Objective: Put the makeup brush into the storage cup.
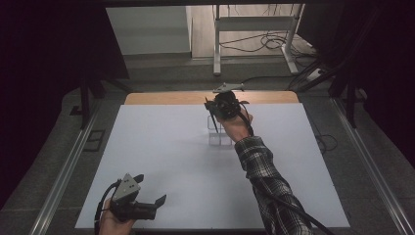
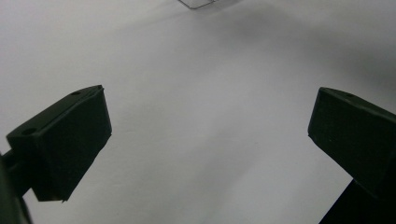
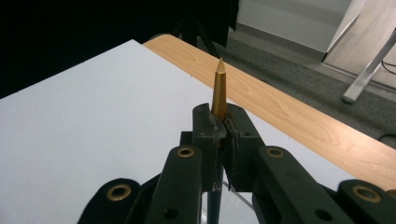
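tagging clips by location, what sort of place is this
Probably a lab or recording workspace: a bare white table boxed in by black curtains, loose cables on the floor, and a metal stand behind.

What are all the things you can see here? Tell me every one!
pen: one, gold with a pointed tip, clamped between the right gripper's jaws, sticking out past them
clear box: one, see-through, on the white board just below the right gripper
white board: one, white, covering most of the table
wooden table: one, light brown, its far edge showing beyond the board
metal stand: one, white-grey, on the floor behind the table
cables: several, dark, on the floor near the stand
sleeve: one, black-and-white checked, on the right arm
left gripper: one, black, near front left corner, jaws apart
right gripper: one, black, at the far middle
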{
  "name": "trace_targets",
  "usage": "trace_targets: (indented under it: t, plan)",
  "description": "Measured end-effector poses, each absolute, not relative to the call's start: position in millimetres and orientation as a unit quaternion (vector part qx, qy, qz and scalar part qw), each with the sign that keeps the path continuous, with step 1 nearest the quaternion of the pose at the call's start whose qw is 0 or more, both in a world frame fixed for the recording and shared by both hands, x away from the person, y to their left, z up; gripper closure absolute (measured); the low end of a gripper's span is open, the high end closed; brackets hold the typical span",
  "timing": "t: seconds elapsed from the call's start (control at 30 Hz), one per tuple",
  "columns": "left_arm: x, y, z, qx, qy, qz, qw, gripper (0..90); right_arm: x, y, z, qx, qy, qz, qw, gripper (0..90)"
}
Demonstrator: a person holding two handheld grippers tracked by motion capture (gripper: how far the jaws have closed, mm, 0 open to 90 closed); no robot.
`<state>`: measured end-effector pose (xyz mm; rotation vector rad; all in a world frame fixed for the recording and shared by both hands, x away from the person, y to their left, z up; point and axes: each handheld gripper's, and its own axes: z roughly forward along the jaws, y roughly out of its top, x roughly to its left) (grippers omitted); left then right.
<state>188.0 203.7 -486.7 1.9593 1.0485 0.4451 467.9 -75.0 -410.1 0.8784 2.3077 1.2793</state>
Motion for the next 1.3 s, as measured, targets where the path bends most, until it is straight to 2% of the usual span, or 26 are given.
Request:
trace_targets:
  t: [0.77, 0.8, 0.83, 0.93, 1.03, 1.13, 1.17, 1.3]
  plan:
    - [187, 210, -487, 0.78, 0.426, 0.177, 0.422, 0.3, 469, -76, -434, 0.319, 0.826, 0.432, 0.171, 82.0]
    - [187, 210, -487, 0.78, 0.426, 0.176, 0.422, 0.3, 469, -75, -435, 0.318, 0.827, 0.432, 0.17, 72.1]
    - [187, 210, -487, 0.78, 0.427, 0.176, 0.423, 0.3, 469, -75, -435, 0.318, 0.827, 0.432, 0.17, 72.1]
    - [187, 210, -487, 0.78, 0.427, 0.177, 0.423, 0.3, 470, -72, -435, 0.323, 0.827, 0.425, 0.179, 48.1]
    - [187, 210, -487, 0.779, 0.427, 0.177, 0.423, 0.3, 473, -69, -436, 0.329, 0.828, 0.424, 0.163, 25.1]
    - [187, 211, -487, 0.778, 0.428, 0.178, 0.424, 0.3, 472, -67, -436, 0.33, 0.823, 0.429, 0.173, 7.8]
    - [187, 212, -487, 0.778, 0.429, 0.179, 0.423, 0.3, 473, -66, -436, 0.333, 0.824, 0.424, 0.174, 3.0]
    - [187, 214, -486, 0.777, 0.43, 0.184, 0.422, 0.3, 472, -63, -437, 0.335, 0.833, 0.402, 0.179, 0.0]
